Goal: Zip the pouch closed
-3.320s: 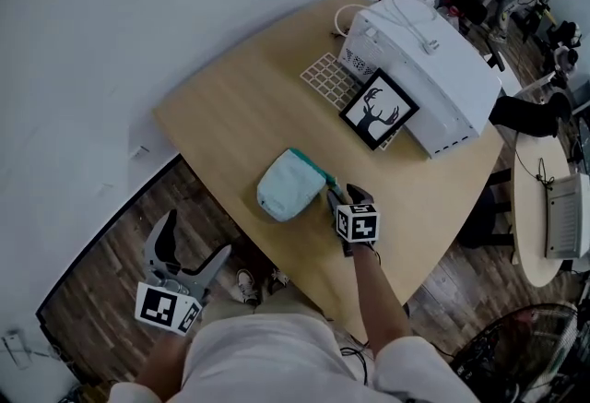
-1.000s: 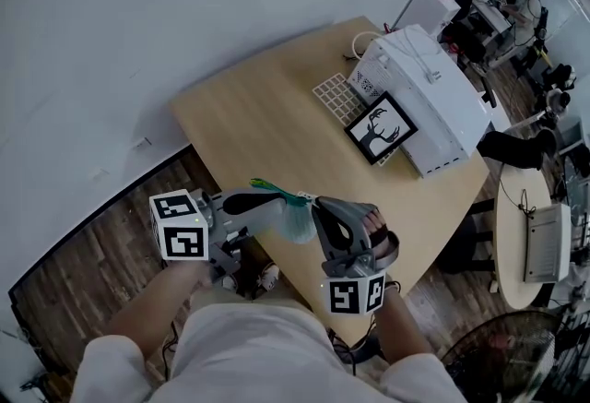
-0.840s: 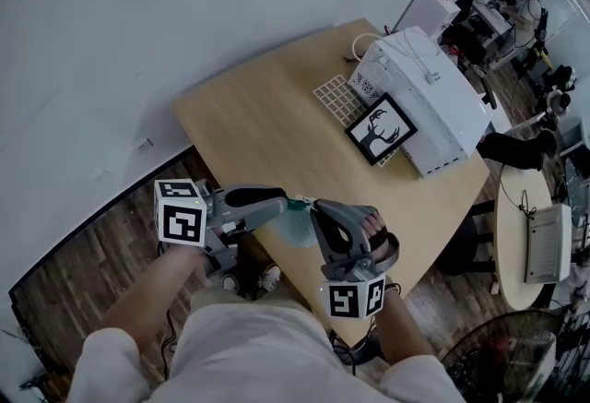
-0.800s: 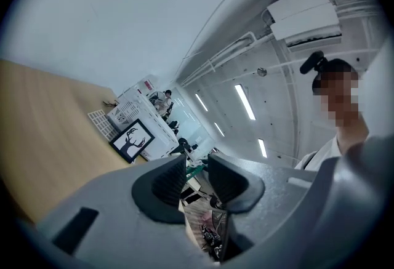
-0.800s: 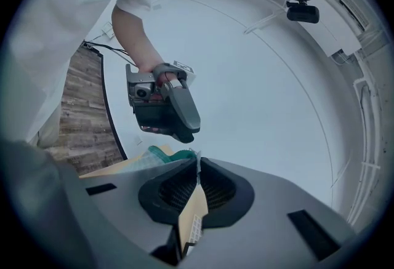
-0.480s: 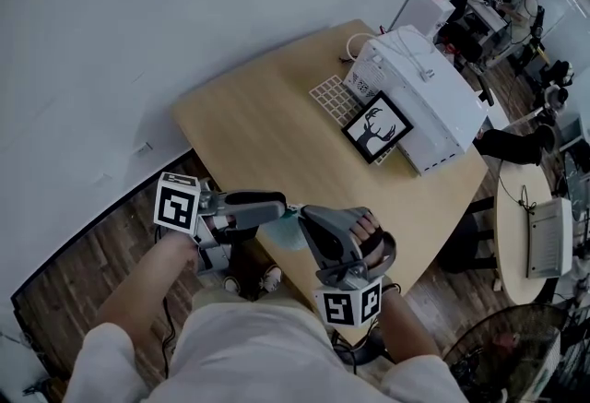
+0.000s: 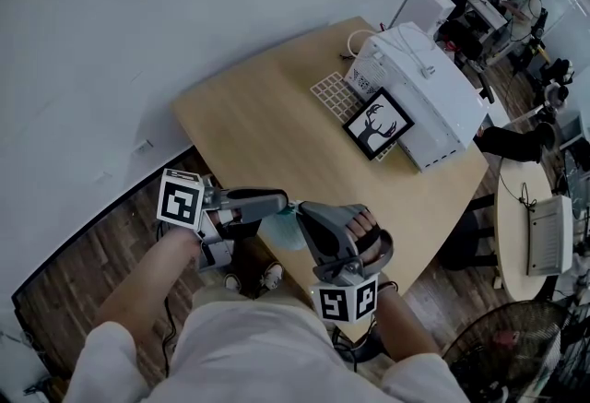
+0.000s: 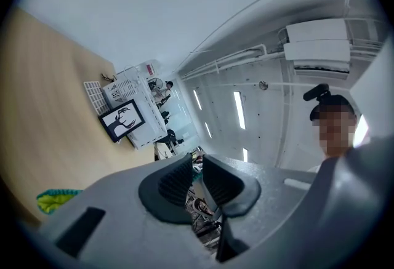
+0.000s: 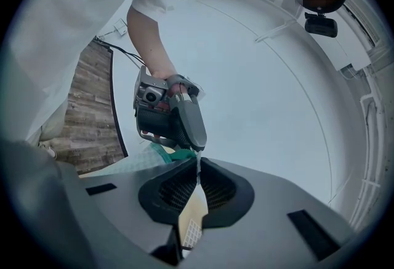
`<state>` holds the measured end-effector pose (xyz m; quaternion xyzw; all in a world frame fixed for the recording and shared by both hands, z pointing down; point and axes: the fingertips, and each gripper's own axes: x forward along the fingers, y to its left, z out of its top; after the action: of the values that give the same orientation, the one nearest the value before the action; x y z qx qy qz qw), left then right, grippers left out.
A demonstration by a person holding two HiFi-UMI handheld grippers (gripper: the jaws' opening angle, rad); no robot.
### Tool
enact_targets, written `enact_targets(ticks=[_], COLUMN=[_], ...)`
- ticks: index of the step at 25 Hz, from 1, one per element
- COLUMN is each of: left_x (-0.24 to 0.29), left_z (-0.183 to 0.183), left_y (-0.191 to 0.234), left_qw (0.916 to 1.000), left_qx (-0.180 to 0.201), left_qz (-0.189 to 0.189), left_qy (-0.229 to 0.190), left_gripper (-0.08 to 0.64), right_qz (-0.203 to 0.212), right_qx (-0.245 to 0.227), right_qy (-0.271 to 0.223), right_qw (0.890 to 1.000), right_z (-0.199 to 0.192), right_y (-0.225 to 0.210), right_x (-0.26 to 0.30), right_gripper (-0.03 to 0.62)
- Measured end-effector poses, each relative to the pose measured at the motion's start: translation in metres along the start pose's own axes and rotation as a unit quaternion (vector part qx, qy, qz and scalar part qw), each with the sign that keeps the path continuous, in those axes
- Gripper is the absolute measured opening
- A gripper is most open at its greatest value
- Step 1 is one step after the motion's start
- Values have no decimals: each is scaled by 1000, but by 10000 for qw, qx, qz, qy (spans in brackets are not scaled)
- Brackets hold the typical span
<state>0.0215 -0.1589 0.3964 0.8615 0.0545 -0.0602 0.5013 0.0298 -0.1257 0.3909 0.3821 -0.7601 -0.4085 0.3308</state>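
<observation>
Over the table's (image 7: 277,115) near edge, the pouch (image 7: 284,231) hangs between 2 grippers, its zip line running from one to the other. The right gripper (image 7: 301,210) pinches a thin fabric edge. The left gripper (image 7: 283,202), whose jaws have just been closing to a sliver, seems to nip the green zip end (image 9: 180,154) from the opposite side. Both grippers hide the slider.
</observation>
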Motion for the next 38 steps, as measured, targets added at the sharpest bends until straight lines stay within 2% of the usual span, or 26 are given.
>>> enact_targets(ticks=[8,18,24,32,38], left_x=[6,11,14,15,19], left_z=[-4,-3,-5,-1,6], left_y=[5,8,13,14,12], left_qw=[9997,9979,9983,9974,9946], left_qx=[-160,472,359,449,829], left_qz=[178,439,424,503,539], left_qy=[-46,-106,-163,-239,-319], left_gripper=[69,38,34,17,15], right_qz=[-14,0,-30,-207,-319], right_qx=[64,480,530,693,773], right_qy=[143,281,237,146,102], right_qw=[9999,9985,9983,9973,9964], right_z=[-6,-17,-22,-28,-31], right_y=[2,2,-1,-18,-27], right_x=[1,-1,-3,-9,-10], right_gripper=[17,16,15,15,15])
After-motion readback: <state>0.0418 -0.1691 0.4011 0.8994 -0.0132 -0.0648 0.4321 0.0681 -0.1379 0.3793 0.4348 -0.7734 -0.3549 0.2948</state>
